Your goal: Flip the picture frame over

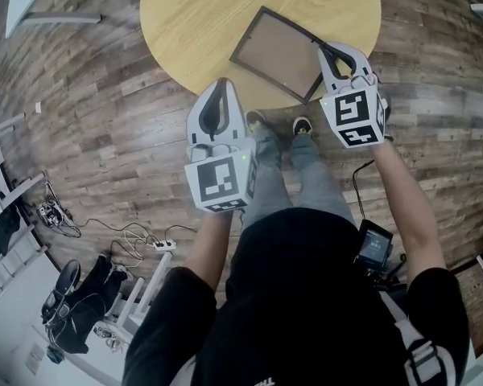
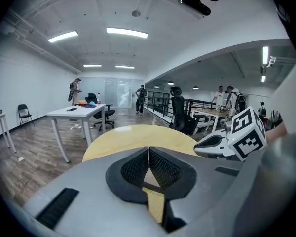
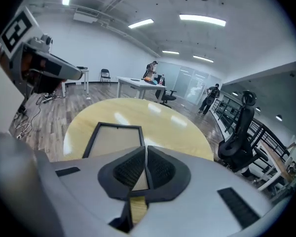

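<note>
A dark-rimmed picture frame with a tan panel lies flat on the round yellow table, near its front edge. My right gripper hovers at the frame's right corner, its jaws shut with nothing between them. In the right gripper view, the frame lies just ahead of and below the closed tips. My left gripper hangs off the table's front edge, left of the frame, also shut and empty. In the left gripper view, its closed tips point across the tabletop.
The person's feet stand on the wooden floor at the table's edge. Cables and a power strip lie on the floor at left. A white table, a black office chair and distant people fill the room beyond.
</note>
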The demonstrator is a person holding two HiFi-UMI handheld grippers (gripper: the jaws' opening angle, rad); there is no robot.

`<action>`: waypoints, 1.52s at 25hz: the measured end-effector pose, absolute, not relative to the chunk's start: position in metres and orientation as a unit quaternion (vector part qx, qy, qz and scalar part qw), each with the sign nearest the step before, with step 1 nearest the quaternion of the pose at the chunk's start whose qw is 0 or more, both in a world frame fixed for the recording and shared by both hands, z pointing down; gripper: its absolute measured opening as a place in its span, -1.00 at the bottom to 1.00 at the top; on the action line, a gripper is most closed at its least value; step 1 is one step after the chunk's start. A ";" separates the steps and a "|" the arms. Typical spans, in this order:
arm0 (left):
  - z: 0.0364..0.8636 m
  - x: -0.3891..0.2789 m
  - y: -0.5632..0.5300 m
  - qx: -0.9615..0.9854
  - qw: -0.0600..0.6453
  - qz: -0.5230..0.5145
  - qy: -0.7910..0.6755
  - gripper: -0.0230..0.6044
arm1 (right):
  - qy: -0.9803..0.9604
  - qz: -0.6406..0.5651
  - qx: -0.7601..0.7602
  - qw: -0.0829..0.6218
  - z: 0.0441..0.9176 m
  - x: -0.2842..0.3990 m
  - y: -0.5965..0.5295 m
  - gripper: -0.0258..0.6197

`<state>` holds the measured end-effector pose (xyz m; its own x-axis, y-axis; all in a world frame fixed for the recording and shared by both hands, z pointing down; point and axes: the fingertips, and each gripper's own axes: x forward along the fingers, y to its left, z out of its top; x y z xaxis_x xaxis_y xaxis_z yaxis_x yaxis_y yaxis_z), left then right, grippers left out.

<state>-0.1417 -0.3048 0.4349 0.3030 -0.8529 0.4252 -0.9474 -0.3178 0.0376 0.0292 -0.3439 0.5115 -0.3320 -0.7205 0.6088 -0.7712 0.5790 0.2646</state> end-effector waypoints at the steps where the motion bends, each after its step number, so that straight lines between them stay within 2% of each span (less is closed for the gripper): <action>1: 0.427 -0.143 -0.305 0.796 0.139 0.164 -0.565 -0.85 | -0.820 0.035 0.458 0.341 0.498 0.025 -0.344 -0.83; 12: 0.302 -0.134 -0.291 0.826 0.094 0.109 -0.545 -0.85 | -0.856 0.018 0.478 0.198 0.314 -0.016 -0.311 -0.83; 17: 0.255 -0.127 -0.285 0.837 0.067 0.086 -0.536 -0.85 | -0.873 0.042 0.471 0.121 0.257 -0.031 -0.296 -0.83; 38: 0.186 -0.112 -0.300 0.848 0.019 0.030 -0.529 -0.85 | -0.874 0.012 0.479 0.083 0.200 -0.017 -0.305 -0.83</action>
